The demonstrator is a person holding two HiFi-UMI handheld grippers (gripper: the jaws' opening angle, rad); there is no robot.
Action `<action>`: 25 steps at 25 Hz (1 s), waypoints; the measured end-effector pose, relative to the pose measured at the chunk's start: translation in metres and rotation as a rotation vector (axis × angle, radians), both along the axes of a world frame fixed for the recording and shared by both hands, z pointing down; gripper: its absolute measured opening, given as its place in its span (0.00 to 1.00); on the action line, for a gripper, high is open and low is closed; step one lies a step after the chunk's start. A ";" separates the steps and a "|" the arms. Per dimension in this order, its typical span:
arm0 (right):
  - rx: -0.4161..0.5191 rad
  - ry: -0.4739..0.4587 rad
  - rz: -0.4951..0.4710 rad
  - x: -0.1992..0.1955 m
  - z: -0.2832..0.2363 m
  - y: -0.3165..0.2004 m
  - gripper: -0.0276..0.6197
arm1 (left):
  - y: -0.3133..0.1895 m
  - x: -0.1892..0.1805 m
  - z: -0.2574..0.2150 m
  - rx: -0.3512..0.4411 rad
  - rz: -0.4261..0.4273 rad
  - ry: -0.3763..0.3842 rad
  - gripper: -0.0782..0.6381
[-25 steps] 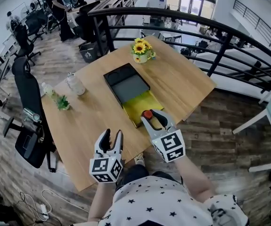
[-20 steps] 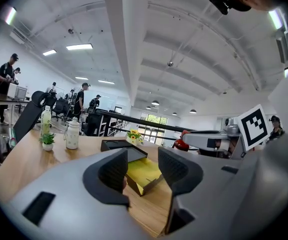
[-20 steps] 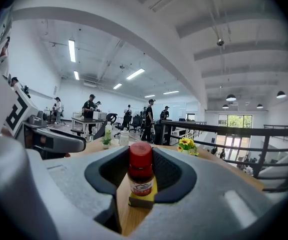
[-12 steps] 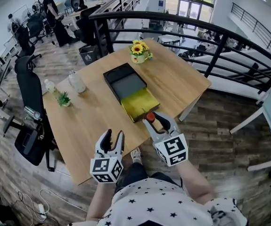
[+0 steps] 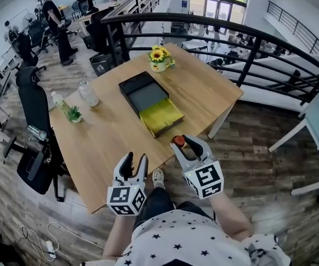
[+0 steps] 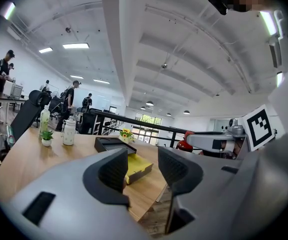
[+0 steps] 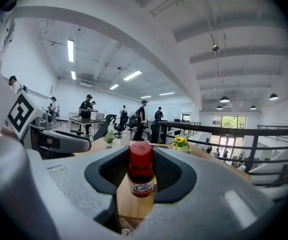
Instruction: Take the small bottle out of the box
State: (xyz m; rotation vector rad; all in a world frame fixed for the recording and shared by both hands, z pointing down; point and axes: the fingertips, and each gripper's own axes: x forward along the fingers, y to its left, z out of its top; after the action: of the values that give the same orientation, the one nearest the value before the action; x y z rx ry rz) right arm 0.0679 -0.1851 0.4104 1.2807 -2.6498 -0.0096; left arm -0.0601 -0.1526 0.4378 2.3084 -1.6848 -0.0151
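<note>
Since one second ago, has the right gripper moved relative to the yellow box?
Yes. The right gripper with the small bottle drew back from the yellow box.

The box [image 5: 142,93] lies mid-surface [image 5: 109,137]. From it, the flower pot [image 5: 158,59] stands at 12 o'clock by the far corner. The jar [image 5: 88,95], small plant [image 5: 74,115] and spray bottle [image 5: 57,101] cluster at 9 o'clock near the left edge. At 5 o'clock, by the near edge, the small bottle [image 5: 178,142] sits between the right gripper's [image 5: 184,143] jaws. The left gripper [image 5: 134,160] is at 6 o'clock.
</note>
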 end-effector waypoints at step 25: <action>0.001 0.021 0.011 -0.004 0.007 0.011 0.26 | 0.007 -0.001 0.002 -0.001 0.004 0.019 0.35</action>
State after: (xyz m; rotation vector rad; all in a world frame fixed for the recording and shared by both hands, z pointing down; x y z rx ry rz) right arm 0.0643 -0.1741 0.4178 1.2883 -2.6252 -0.0224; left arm -0.0615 -0.1452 0.4397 2.3038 -1.6705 -0.0352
